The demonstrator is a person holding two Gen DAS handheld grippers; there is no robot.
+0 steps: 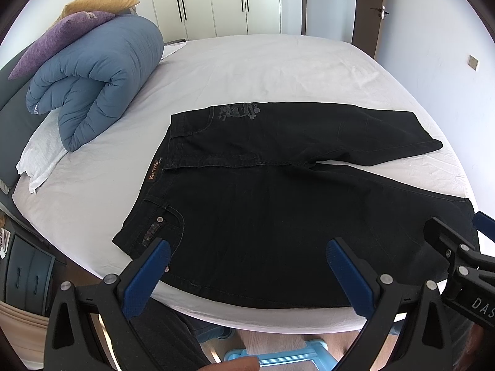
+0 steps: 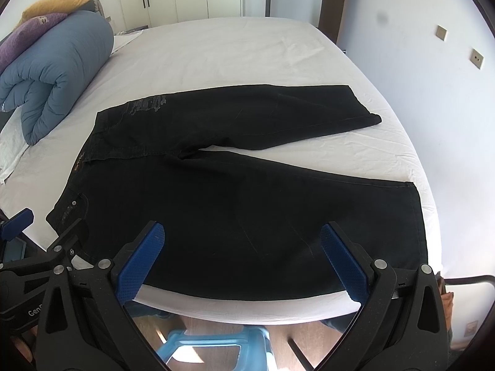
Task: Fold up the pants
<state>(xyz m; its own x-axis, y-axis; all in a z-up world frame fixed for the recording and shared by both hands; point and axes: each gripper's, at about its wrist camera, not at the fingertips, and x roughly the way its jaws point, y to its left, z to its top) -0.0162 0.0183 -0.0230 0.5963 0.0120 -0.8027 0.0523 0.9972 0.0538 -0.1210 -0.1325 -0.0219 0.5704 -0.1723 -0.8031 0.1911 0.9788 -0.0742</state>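
Pants (image 1: 278,210) spread flat on bed (image 1: 247,71), legs splayed apart, waistband leftward, ready for folding. Left gripper (image 1: 247,273) and right gripper (image 2: 243,261) poised over near edge, fingers wide apart, gripping nothing.

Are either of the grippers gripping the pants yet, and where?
No. Left gripper and right gripper are both open above the near edge of the black pants, which lie flat on the bed.
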